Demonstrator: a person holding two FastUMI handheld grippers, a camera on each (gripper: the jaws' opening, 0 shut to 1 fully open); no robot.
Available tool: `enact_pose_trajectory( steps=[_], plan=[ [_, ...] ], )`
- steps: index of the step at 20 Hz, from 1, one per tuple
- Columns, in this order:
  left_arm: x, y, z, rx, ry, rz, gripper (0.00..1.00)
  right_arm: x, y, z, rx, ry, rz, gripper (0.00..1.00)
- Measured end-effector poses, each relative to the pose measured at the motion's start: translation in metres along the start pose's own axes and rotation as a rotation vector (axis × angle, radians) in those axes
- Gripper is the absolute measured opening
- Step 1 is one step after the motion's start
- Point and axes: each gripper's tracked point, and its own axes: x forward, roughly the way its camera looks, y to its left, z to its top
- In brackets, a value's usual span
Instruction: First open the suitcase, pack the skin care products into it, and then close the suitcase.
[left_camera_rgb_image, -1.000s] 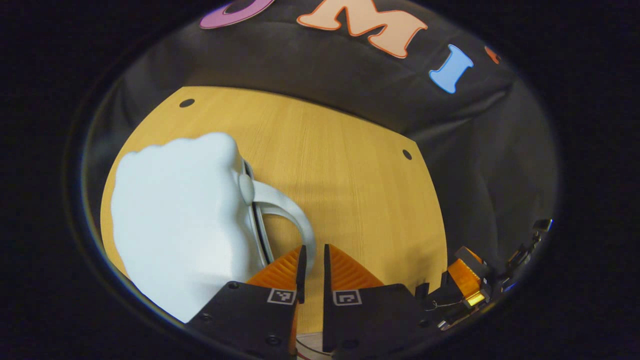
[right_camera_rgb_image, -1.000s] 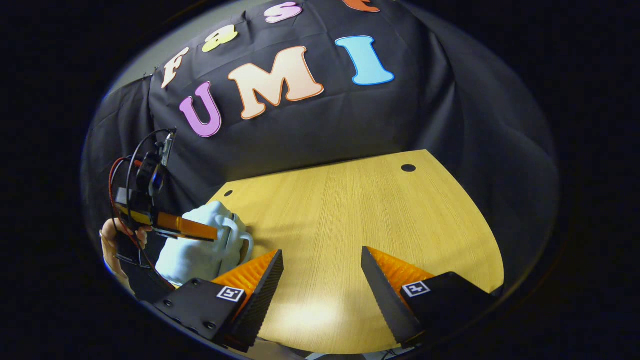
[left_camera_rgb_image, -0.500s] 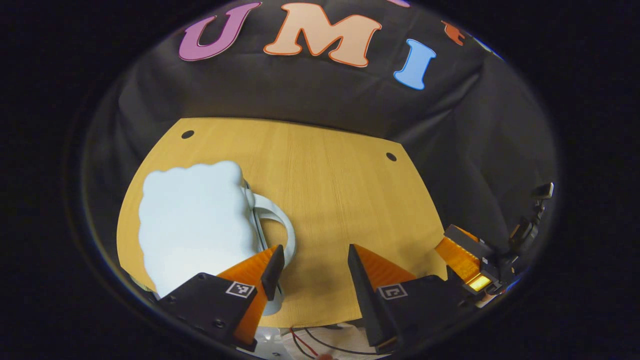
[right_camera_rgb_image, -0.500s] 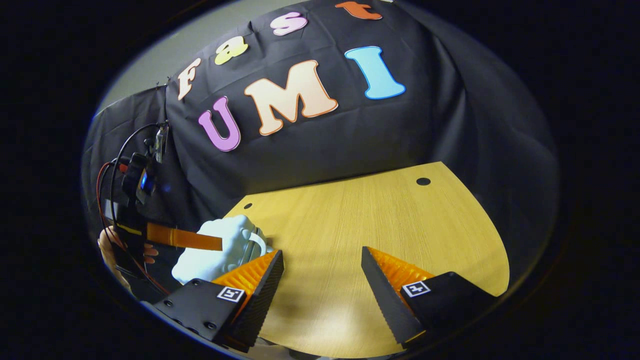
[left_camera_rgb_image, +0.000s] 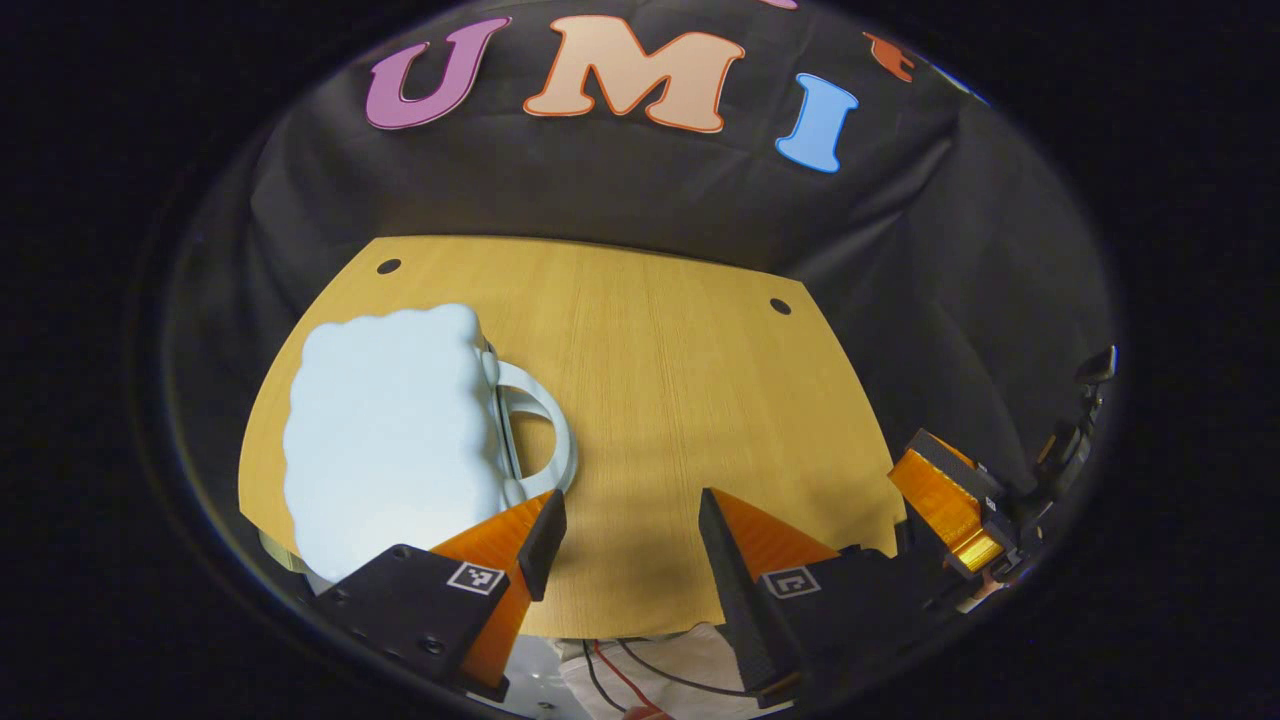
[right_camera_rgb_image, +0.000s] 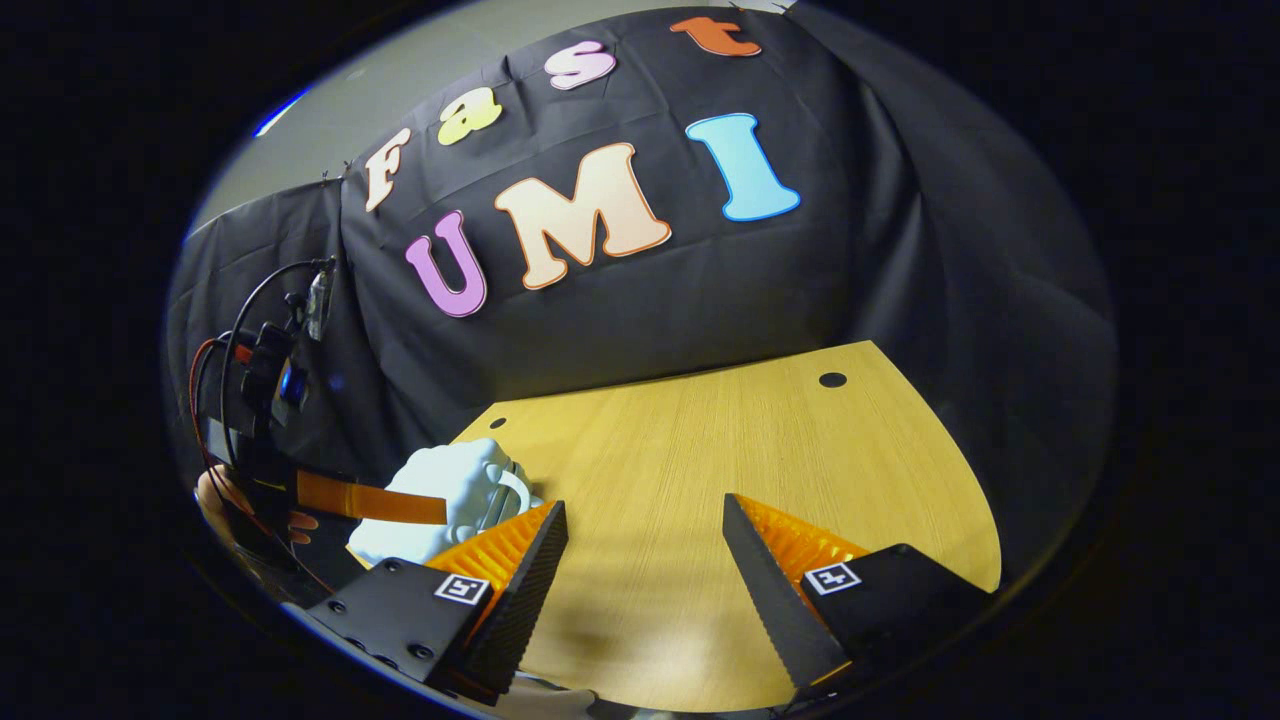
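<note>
Ahead and to the left of the left gripper (left_camera_rgb_image: 622, 535): suitcase (left_camera_rgb_image: 390, 430), small, pale, lid down, flat on the wooden table (left_camera_rgb_image: 690, 400); handle (left_camera_rgb_image: 540, 430) facing the gripper's near finger, just beside it, not touching. Left gripper: jaws spread wide, nothing held. Right gripper (right_camera_rgb_image: 645, 545): likewise spread wide, empty, over bare table, suitcase at far left beyond its finger. Skin care products: none seen on the table. Step judged: closing finished, or else opening not begun; cannot tell which. For any grasp: approach handle squarely, pinch mid-loop, steady the shell with the other tool.
</note>
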Motion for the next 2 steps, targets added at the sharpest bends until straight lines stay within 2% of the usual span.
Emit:
enact_pose_trajectory(
  steps=[2],
  plan=[
    [0.0022,-0.0042,-0.0074,0.013,0.012,0.012,0.78,-0.0048,-0.0013,0.0006,0.0,-0.007,0.0,0.98]
  ],
)
